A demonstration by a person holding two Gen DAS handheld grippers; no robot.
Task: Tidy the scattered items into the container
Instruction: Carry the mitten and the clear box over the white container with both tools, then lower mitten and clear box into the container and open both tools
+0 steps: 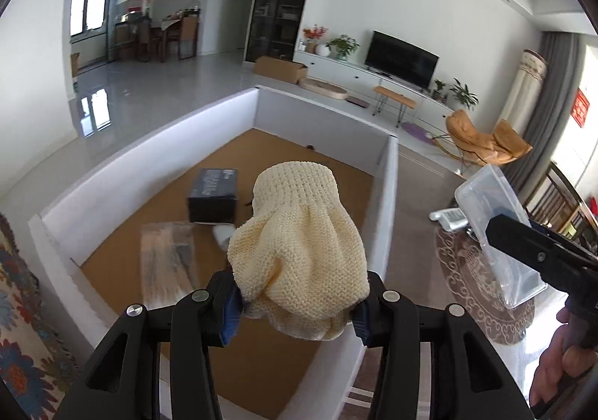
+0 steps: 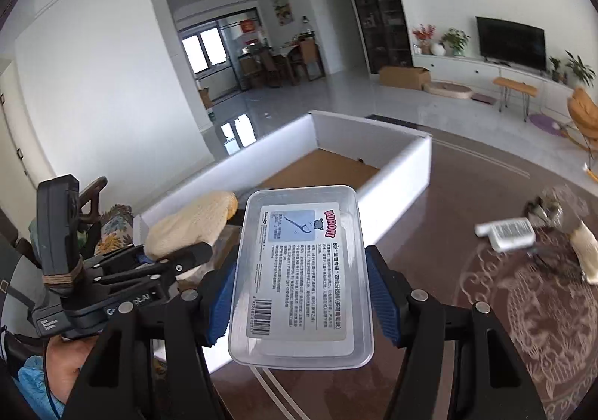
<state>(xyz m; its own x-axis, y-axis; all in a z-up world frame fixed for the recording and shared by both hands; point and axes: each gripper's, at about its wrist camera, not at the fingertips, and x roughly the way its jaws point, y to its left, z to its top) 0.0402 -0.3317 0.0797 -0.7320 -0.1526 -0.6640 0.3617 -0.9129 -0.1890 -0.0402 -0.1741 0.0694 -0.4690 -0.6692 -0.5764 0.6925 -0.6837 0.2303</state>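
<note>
My left gripper (image 1: 297, 311) is shut on a cream knitted glove (image 1: 299, 244), held above the near end of a white-walled container (image 1: 149, 154) with a brown floor. Inside the container lie a black box (image 1: 213, 195) and a clear packet (image 1: 168, 263). My right gripper (image 2: 299, 302) is shut on a clear plastic floss-pick box (image 2: 302, 270) with a printed label, held over the dark table just right of the container's wall (image 2: 396, 192). The left gripper (image 2: 157, 263) with the glove (image 2: 190, 221) shows at the left of the right wrist view. The right gripper and its box (image 1: 501, 233) show at the right of the left wrist view.
On the dark patterned table (image 2: 523, 307) lie a white remote-like item (image 2: 508, 233), a cream item (image 2: 586, 251) and a dark tangle (image 2: 542, 207). A floral cushion (image 1: 22, 307) sits left of the container. A person's hand (image 1: 560, 364) grips the right tool.
</note>
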